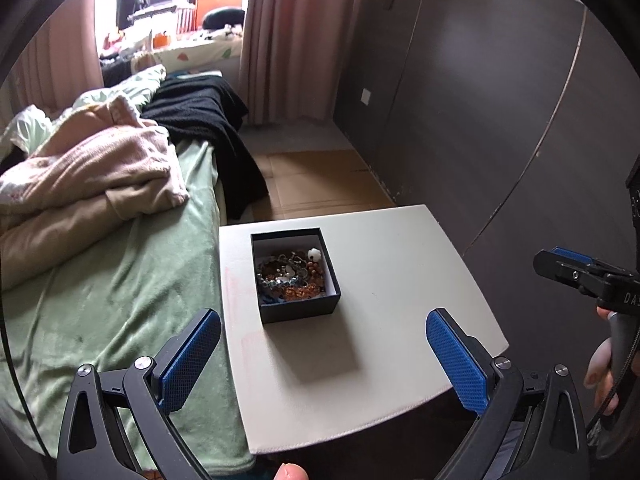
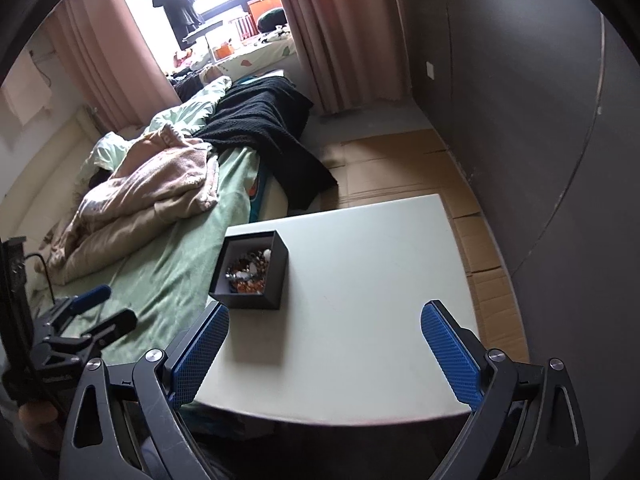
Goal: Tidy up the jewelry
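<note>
A: Black box (image 1: 296, 276) open on the white table (image 1: 392, 320), toward the edge beside the bed (image 1: 120, 280). Heaped inside: jewelry (image 1: 290, 278), beads, chains, one white flower piece.

B: Same from the right wrist view: box (image 2: 250, 270) near the table's (image 2: 360, 300) left edge, tangle of jewelry (image 2: 248, 274) inside, no lid on it.

A: Left gripper (image 1: 323, 356) spread wide, blue pads well apart, nothing between them. Above the table's near part, short of the box.

B: Right gripper (image 2: 324, 352) also wide open, holding nothing, over bare tabletop, box just beyond its left finger.

A: Pink blanket (image 1: 92, 176) and black cloth (image 1: 208, 128) bunched on the bed. Cardboard (image 1: 320, 184) flat on the floor past the table.
</note>
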A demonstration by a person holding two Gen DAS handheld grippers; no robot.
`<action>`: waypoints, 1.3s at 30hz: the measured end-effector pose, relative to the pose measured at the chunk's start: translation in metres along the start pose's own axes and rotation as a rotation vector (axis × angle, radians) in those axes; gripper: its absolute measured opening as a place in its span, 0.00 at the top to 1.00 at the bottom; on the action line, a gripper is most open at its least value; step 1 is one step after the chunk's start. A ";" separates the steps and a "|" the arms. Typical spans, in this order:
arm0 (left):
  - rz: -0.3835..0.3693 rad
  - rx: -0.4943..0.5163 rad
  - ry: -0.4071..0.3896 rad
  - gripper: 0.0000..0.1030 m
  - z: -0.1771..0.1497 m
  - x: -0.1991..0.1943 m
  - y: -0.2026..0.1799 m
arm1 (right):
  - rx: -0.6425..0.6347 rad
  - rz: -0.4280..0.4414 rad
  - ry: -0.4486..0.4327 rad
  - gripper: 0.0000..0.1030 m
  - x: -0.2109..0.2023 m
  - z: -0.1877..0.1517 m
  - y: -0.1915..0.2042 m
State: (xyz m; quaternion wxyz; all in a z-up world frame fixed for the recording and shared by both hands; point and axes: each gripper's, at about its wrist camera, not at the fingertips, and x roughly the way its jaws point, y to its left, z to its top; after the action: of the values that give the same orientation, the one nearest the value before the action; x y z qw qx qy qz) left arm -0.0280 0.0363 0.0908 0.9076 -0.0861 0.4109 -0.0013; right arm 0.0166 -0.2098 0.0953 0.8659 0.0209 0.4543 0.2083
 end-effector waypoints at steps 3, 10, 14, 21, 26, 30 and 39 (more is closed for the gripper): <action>0.002 0.023 -0.019 0.01 -0.010 -0.011 -0.006 | 0.011 -0.011 -0.024 0.06 -0.011 -0.014 -0.003; 0.048 0.058 -0.106 0.01 -0.027 -0.038 -0.012 | 0.033 -0.051 -0.107 0.06 -0.037 -0.042 -0.012; 0.061 0.059 -0.139 0.01 -0.034 -0.048 -0.014 | 0.039 -0.065 -0.151 0.06 -0.049 -0.054 -0.014; 0.048 0.058 -0.158 0.01 -0.039 -0.053 -0.018 | 0.042 -0.070 -0.167 0.06 -0.060 -0.065 -0.016; 0.045 0.046 -0.183 0.01 -0.041 -0.059 -0.015 | 0.044 -0.078 -0.172 0.06 -0.062 -0.068 -0.015; 0.040 0.028 -0.203 0.01 -0.040 -0.065 -0.013 | 0.042 -0.077 -0.176 0.06 -0.063 -0.068 -0.013; 0.028 0.020 -0.227 0.01 -0.041 -0.074 -0.014 | 0.029 -0.089 -0.192 0.06 -0.067 -0.068 -0.010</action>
State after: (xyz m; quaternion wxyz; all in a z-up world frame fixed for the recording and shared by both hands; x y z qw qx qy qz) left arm -0.1069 0.0215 0.1214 0.9490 -0.0709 0.3067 0.0173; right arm -0.0676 -0.2550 0.1056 0.9135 0.0329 0.3726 0.1600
